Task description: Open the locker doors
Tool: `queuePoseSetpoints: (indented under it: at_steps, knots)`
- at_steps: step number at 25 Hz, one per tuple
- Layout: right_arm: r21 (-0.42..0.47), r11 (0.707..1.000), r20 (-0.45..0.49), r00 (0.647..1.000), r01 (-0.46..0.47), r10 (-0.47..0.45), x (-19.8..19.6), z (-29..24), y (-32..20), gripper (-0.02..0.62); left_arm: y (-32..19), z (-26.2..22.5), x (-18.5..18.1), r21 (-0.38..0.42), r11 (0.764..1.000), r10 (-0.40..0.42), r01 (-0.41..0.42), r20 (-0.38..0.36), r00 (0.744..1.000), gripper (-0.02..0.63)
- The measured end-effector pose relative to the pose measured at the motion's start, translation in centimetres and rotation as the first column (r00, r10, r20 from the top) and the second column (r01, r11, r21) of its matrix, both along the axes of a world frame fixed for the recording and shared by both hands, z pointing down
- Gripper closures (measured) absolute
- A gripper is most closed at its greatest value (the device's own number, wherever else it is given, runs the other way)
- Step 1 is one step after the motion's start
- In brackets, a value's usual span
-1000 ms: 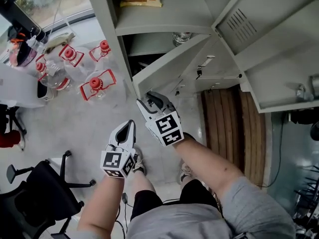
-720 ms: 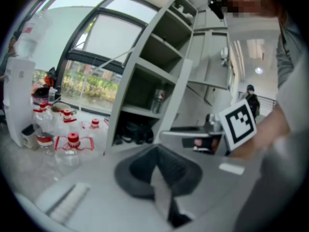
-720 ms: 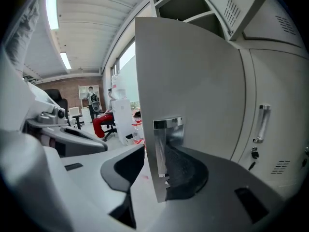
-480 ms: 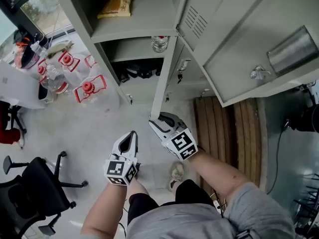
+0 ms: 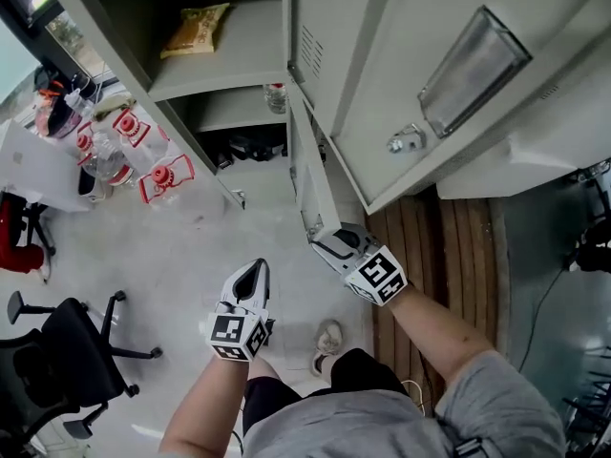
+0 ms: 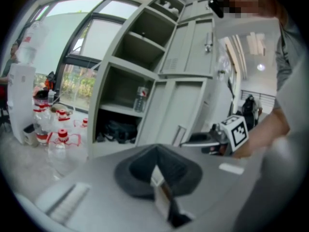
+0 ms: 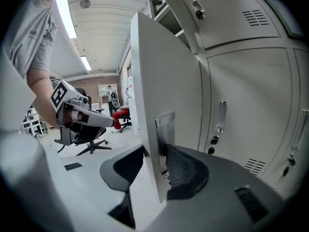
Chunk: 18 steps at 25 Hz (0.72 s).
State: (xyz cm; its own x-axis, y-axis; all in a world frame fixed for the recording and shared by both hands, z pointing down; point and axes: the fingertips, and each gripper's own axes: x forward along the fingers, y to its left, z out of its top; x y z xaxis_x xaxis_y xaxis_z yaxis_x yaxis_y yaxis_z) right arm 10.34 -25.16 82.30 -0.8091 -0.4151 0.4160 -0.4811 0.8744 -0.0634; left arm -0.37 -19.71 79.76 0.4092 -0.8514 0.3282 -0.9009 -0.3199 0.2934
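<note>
The grey lockers (image 5: 229, 65) stand open at the left. A lower door (image 5: 307, 170) is swung out, edge-on in the head view. My right gripper (image 5: 329, 243) sits at that door's free edge. In the right gripper view the door edge (image 7: 164, 91) and its metal handle plate (image 7: 164, 132) stand between the jaws of the right gripper (image 7: 157, 154). These have just been opening: the right pad lies by the plate and the left pad is off the door. My left gripper (image 5: 252, 277) hangs over the floor, left of the door, shut and holding nothing.
An upper door (image 5: 449, 74) with a metal handle overhangs my right arm. Shelves hold a snack bag (image 5: 196, 27), a bottle (image 5: 275, 96) and a dark bag (image 5: 250, 146). Red-capped water bottles (image 5: 167, 175) and an office chair (image 5: 57, 351) stand at the left. Wooden slats (image 5: 434, 246) lie at the right.
The lower door has swung wider, from slanted to edge-on. My right gripper went right with its edge, and my left gripper followed to the right.
</note>
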Motion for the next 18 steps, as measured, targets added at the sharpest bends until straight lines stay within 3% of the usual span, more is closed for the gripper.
queuePoseSetpoints:
  at_steps: [8, 18]
  knots:
    - [-0.017, 0.995, -0.032, 0.995, -0.098, 0.098, 5.9, 0.2, -1.9, 0.483, -0.2, -1.6, 2.9, 0.004, 1.000, -0.016, 0.016, 0.012, 1.000, 0.601]
    - [-0.053, 0.990, -0.095, 0.987, -0.133, 0.127, 7.2, 0.5, -1.4, 0.471, 0.6, -4.6, 4.4, -0.003, 1.000, -0.028, 0.029, 0.040, 0.999, 0.601]
